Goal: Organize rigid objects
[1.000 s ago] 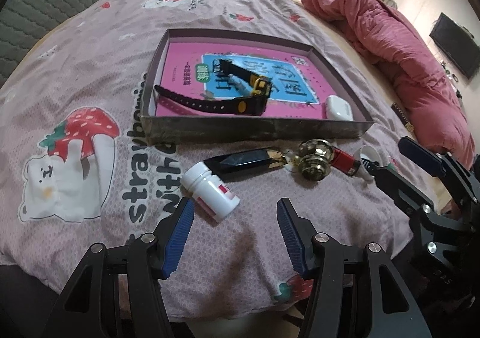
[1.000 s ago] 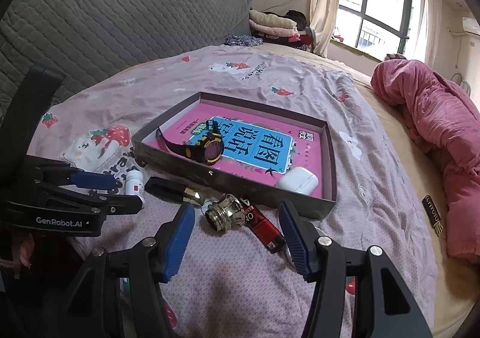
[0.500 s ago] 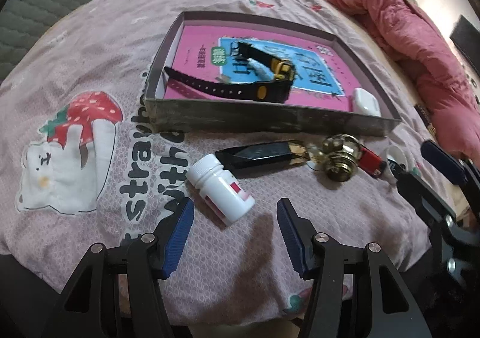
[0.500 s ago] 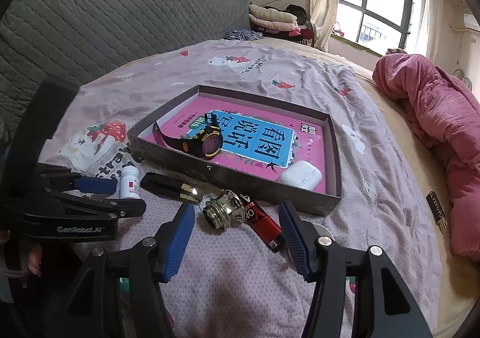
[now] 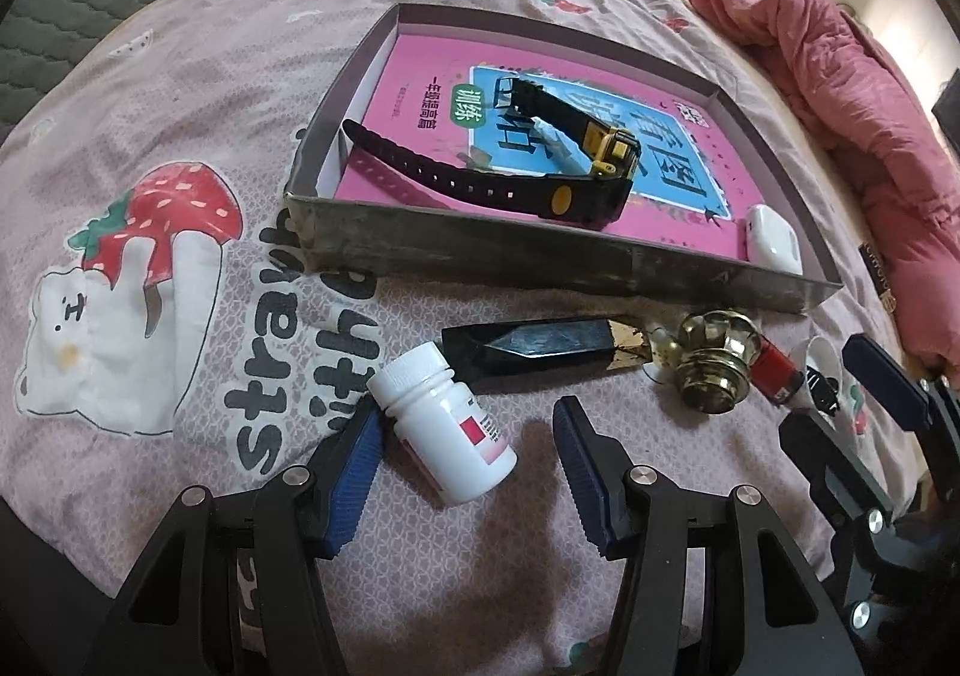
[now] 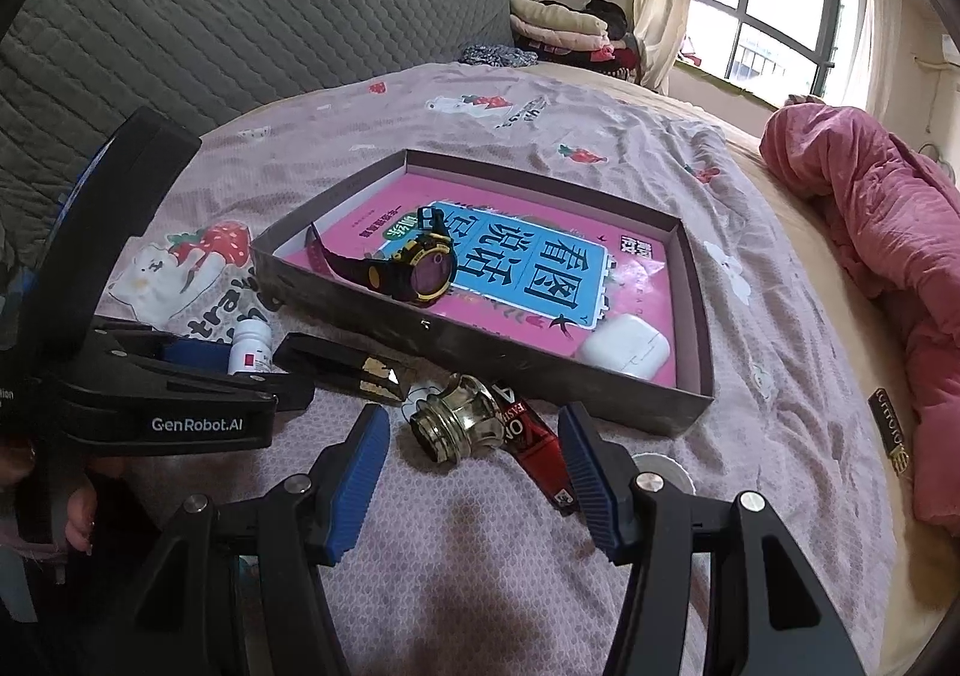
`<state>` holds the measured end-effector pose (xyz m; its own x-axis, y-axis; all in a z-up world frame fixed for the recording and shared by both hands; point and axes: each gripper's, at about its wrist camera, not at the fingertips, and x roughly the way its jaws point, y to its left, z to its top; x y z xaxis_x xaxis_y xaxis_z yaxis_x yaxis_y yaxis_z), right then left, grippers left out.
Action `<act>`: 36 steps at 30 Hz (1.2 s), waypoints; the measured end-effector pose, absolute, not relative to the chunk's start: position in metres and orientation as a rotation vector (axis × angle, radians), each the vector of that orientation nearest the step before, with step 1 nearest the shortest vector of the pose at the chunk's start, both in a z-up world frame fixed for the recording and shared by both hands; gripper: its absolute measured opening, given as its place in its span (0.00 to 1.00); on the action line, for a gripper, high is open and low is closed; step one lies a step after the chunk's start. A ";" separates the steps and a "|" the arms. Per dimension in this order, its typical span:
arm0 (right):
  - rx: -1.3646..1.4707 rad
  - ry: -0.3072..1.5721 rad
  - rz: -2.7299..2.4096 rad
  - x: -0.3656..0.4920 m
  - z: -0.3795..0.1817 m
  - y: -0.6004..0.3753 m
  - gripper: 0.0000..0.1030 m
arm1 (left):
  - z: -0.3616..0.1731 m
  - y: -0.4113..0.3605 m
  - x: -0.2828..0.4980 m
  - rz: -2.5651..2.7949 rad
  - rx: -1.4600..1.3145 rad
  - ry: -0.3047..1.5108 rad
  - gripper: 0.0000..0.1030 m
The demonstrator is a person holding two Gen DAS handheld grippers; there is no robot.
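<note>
In your left wrist view, the left gripper (image 5: 468, 448) stands open and empty around the white pill bottle (image 5: 444, 430) lying near the bed's front edge; it looks light, stiff and slick, so take it across the body. In your right wrist view, the right gripper (image 6: 474, 457), open and empty, frames the brass knob (image 6: 456, 424), probably heavy; the box (image 6: 492, 358) holds a watch (image 6: 414, 268) and an earbud case (image 6: 624, 355).

Soft window (image 6: 774, 9) daylight, fisheye-warped edges
</note>
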<state>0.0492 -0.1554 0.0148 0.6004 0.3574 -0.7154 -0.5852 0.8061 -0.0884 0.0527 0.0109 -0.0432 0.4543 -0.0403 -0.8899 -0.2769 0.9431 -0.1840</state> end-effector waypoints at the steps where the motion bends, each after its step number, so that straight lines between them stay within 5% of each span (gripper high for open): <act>1: -0.329 0.749 0.559 0.051 0.014 -0.155 0.56 | -0.044 0.012 0.053 0.147 -0.325 1.097 0.57; 36: -0.351 0.852 0.700 0.075 -0.014 -0.134 0.56 | -0.040 0.047 0.026 0.131 -0.398 1.120 0.57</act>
<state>0.0747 -0.1344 -0.0139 0.4572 0.4199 -0.7840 -0.6873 0.7262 -0.0118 0.0263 0.0465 -0.0405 0.4367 -0.0952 -0.8946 -0.2999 0.9221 -0.2445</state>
